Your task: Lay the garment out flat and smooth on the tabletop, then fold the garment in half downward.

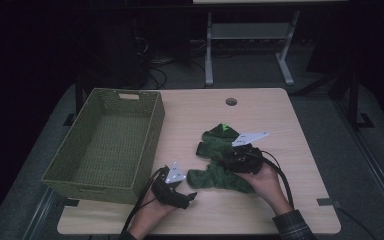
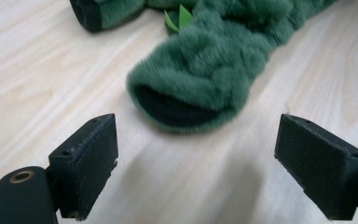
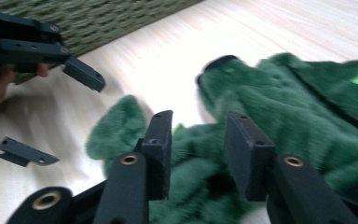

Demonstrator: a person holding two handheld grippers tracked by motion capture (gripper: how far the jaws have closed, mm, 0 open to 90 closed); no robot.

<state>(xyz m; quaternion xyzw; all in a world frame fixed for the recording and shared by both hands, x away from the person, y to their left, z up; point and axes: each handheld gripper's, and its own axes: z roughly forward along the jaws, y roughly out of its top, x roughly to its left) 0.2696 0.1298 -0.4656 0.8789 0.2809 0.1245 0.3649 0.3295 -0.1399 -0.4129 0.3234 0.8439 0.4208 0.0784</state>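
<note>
- Pale wood forms the table (image 1: 280, 200), with a round hole (image 1: 231, 101) near its far edge.
- Woven olive basket (image 1: 105, 145) stands on the table's left part, empty inside, with a small pale tag (image 1: 129, 96) on its far rim; no writing on it can be read.
- Green furry garment (image 1: 219, 157) lies crumpled at mid-table, well right of the basket, one sleeve end (image 2: 186, 100) open toward the left gripper. A bright green tag (image 1: 225, 127) sits on its far part, nothing legible.
- Right gripper (image 3: 198, 149) rests over the garment's near right part, jaws narrowed with green pile bunched between them; whether the pads press it I cannot tell.
- Left gripper (image 2: 196, 163) sits near the basket's front corner, jaws spread wide and empty above bare wood, the sleeve end just ahead of them.
</note>
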